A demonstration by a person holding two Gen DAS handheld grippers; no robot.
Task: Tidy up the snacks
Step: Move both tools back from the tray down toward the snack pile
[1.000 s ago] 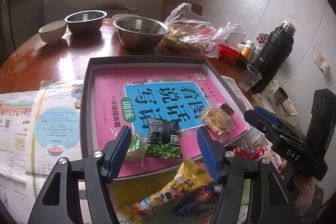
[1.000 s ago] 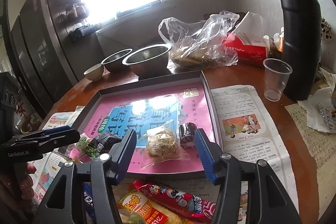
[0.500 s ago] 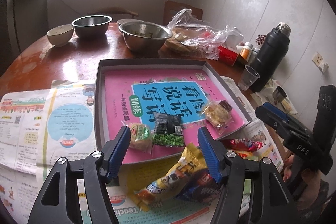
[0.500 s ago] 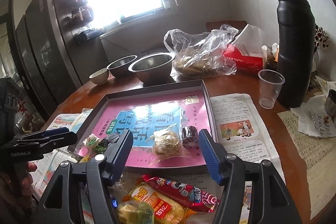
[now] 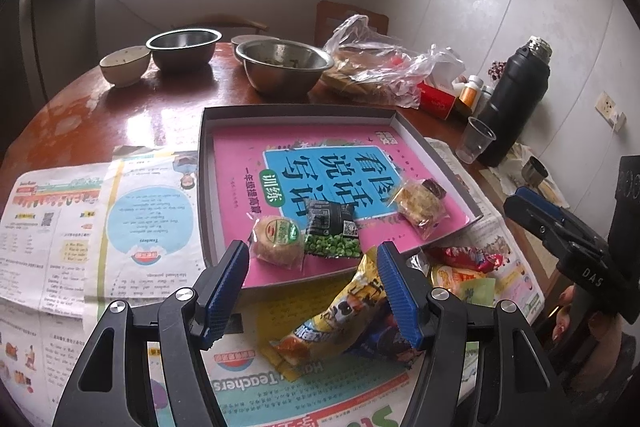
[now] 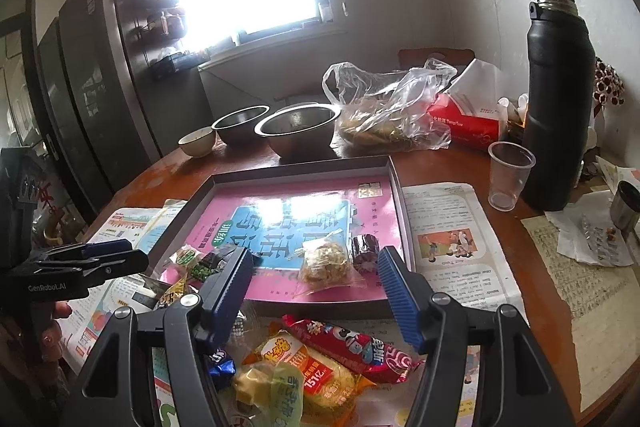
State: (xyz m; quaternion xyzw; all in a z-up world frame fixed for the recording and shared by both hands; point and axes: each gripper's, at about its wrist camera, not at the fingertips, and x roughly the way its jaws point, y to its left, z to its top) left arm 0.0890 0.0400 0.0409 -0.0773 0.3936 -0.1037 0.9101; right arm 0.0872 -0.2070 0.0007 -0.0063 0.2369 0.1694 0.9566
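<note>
On the pink book lining the shallow grey cardboard box lid (image 5: 206, 163), a round cake in clear wrap (image 5: 278, 239), a black pea packet with green print (image 5: 332, 229), a clear-wrapped golden crisp cake (image 5: 420, 205) and a small dark chocolate sweet (image 5: 436, 188) had been laid in a row from left to right, apparently as the sorted set. The left gripper (image 5: 312, 281) was held with its blue-padded jaws apart and empty above the lid's near edge. Nearer, on the newspaper, the yellow foil snack bag (image 5: 340, 315) and the red candy wrapper (image 6: 352, 345) lay unsorted under the right gripper (image 6: 316, 291), likewise parted and empty, presumably readied for one of them.
</note>
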